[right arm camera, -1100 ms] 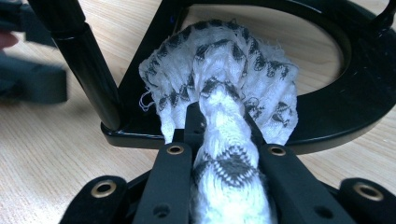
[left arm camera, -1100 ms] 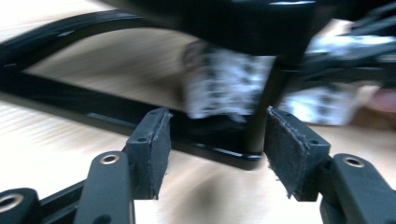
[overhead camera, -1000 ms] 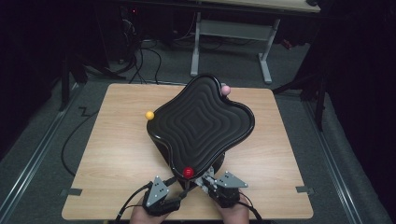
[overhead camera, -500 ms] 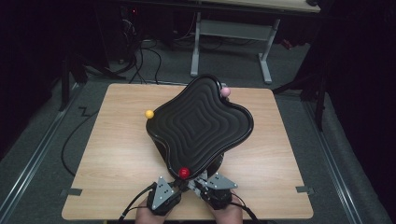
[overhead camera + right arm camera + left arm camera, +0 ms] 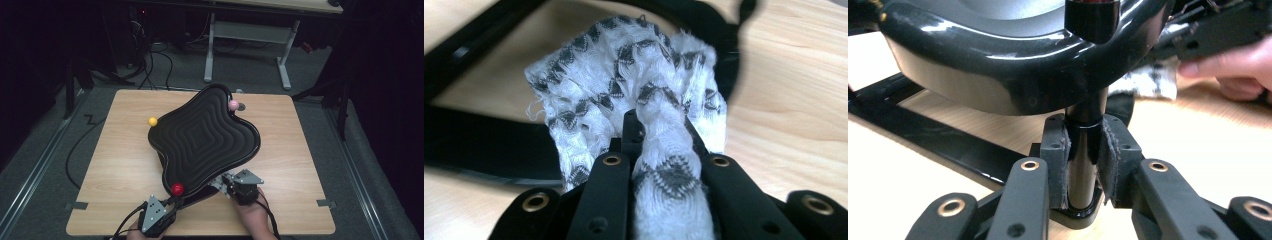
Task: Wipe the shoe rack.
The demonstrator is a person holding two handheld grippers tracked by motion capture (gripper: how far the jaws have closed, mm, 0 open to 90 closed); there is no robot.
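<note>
A glossy black tray [image 5: 202,137], wavy-edged and ridged in nested rings, stands on thin posts over a pale wood table [image 5: 110,165], with a yellow knob [image 5: 153,121] at its left rim, a pink knob [image 5: 233,105] at the far rim and a red knob [image 5: 177,189] at the near corner. The left gripper [image 5: 172,202], at the table's near edge, has just closed its jaws from wide open and now clamps its padded fingers [image 5: 1058,160] on the shiny black post [image 5: 1083,165] under the red knob, close above the post's foot. The right gripper [image 5: 222,184], jaws nearly shut, pinches a bunched white cloth [image 5: 634,95] with a grey zigzag weave and frayed edges, held low beside the tray's near right edge, against the black frame beneath. Since a second ago the right gripper has shifted right along the tray's edge, away from the left gripper; the tray sits as before.
</note>
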